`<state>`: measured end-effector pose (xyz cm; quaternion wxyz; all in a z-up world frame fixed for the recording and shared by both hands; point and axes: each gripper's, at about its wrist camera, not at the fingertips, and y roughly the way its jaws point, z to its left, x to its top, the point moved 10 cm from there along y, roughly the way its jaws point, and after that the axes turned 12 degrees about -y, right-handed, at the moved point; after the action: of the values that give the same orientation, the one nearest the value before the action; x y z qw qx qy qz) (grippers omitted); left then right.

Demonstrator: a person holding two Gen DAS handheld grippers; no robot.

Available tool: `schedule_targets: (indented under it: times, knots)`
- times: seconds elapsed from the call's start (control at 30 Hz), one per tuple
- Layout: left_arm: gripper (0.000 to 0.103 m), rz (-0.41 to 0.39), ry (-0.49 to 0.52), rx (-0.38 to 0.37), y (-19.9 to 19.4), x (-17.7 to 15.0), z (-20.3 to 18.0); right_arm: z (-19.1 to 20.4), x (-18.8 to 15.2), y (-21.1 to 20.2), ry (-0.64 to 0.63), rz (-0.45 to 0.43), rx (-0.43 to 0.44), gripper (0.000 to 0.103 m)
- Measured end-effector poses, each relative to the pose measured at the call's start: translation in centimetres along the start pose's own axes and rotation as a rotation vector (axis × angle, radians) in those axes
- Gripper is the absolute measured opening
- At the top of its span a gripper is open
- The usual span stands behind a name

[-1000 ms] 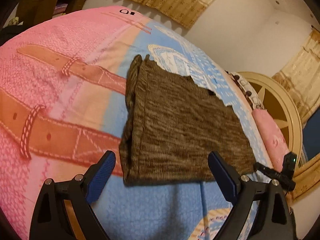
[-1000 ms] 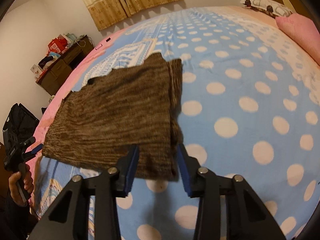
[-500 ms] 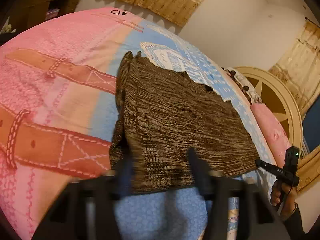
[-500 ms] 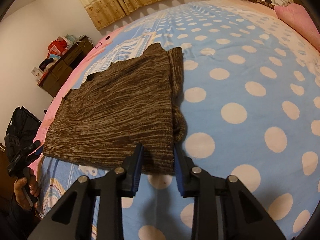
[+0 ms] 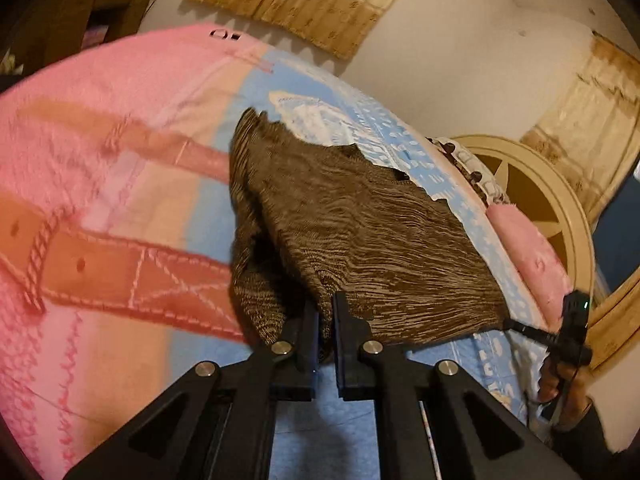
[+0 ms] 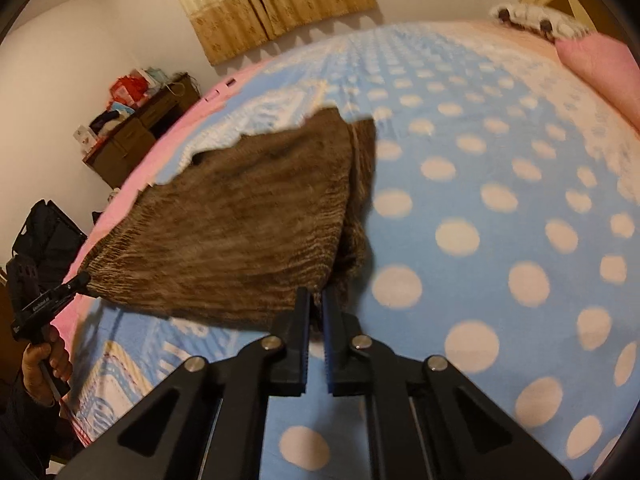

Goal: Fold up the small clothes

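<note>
The brown knitted garment [image 5: 360,236] lies on the bed [image 5: 120,184], spread across the boundary between the pink belt-print area and the blue area of the bedspread. Its near edge is raised off the bedspread at two corners.

The left hand-held gripper [image 5: 326,320] is closed on the near left corner of the garment. Both fingers press against a bunched fold of the knit, and loose fabric hangs down to the left of the fingers. In the right wrist view the same left hand-held gripper [image 6: 82,280] appears at the far left, with its tip at the garment corner and a hand [image 6: 44,360] around its handle.

The right hand-held gripper [image 6: 316,304] is closed on the near right corner of the garment [image 6: 248,216]. The blue-lined fingers [image 6: 304,332] stand almost together with a thin edge of knit between them. A folded layer of the garment hangs to the right of the fingers, above the blue polka-dot bedspread [image 6: 500,240]. In the left wrist view the right hand-held gripper [image 5: 508,323] meets the opposite near corner.

A pink pillow [image 5: 528,256] lies at the head of the bed, beside a cream headboard [image 5: 560,208]. Tan curtains [image 6: 272,4] hang on the far wall. A dark wooden dresser [image 6: 136,136] with clutter on top stands beside the bed.
</note>
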<state>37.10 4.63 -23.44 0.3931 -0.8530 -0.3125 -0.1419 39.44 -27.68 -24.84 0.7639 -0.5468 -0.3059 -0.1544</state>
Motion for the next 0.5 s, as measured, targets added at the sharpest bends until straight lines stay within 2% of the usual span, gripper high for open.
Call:
schedule_targets:
  times: [0.1, 0.23, 0.3, 0.33, 0.37, 0.4, 0.43, 0.47, 0.5]
  knots:
    - [0.006, 0.010, -0.001, -0.007, 0.3, -0.1, 0.1, -0.2, -1.4, 0.5, 0.015, 0.019, 0.008, 0.008]
    - [0.006, 0.033, -0.035, -0.020, 0.8, -0.4, 0.7, -0.2, -1.2, -0.2, 0.004, 0.010, 0.001, 0.008]
    - [0.006, 0.037, -0.058, -0.039, 0.7, -0.5, 1.0, -0.6, -0.5, -0.6, 0.023, -0.014, 0.000, 0.015]
    - [0.006, 0.037, -0.066, -0.046, 0.6, -0.5, 1.2, -1.0, -0.2, -0.7, 0.045, -0.026, -0.001, 0.025]
    - [0.006, 0.037, -0.067, -0.048, 0.6, -0.6, 1.2, -1.5, 0.2, -0.8, 0.083, -0.035, 0.004, 0.059]
    - [0.006, 0.036, -0.064, -0.051, 0.6, -0.6, 1.2, -1.8, 0.4, -0.8, 0.103, -0.047, 0.001, 0.082]
    - [0.006, 0.035, -0.062, -0.050, 0.5, -0.7, 1.3, -2.0, 0.9, -1.0, 0.119, -0.076, -0.004, 0.082]
    - [0.006, 0.036, -0.062, -0.050, 0.5, -0.7, 1.3, -1.9, 1.5, -1.0, 0.112, -0.093, 0.001, 0.076]
    - [0.006, 0.037, -0.063, -0.051, 0.5, -0.7, 1.3, -1.8, 1.8, -0.8, 0.097, -0.086, -0.001, 0.061]
